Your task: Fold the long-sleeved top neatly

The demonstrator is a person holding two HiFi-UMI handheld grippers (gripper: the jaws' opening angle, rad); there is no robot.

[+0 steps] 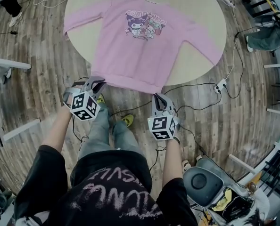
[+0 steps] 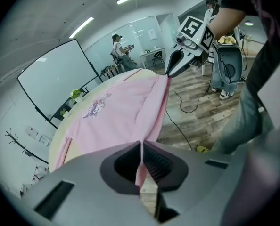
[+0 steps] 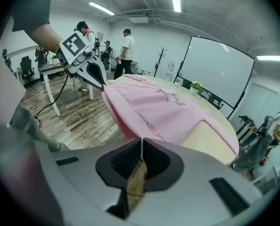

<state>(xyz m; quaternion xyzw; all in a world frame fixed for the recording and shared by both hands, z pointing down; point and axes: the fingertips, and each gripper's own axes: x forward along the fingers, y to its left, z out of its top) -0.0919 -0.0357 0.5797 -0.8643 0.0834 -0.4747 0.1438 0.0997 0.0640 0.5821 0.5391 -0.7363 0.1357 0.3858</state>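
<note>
One pink long-sleeved top (image 1: 144,41) lay spread front up on the round, pale table (image 1: 196,65), its collar at the far side from me and its sleeves stretched out to either side. A cartoon print (image 1: 144,25) showed on the chest. The hem (image 1: 130,83) hung over the table's near edge, just in front of me, and I held it at its two corners.

My left gripper (image 2: 141,154) was closed on the hem's left corner, with a thin fold of pink cloth pinched between its ribbed pads. My right gripper (image 3: 141,149) was closed in the same way on the right corner, its jaws drawn together with the cloth running up into them. Between the two grippers the hem was pulled into a fairly straight line, a little off the table's edge.

Under the table was a wooden plank floor (image 1: 45,79), with black cables (image 1: 196,108) trailing across it to a white power strip (image 1: 220,84). A large whiteboard (image 2: 50,84) stood beyond the table, and several people (image 3: 126,51) stood further back in the room.
</note>
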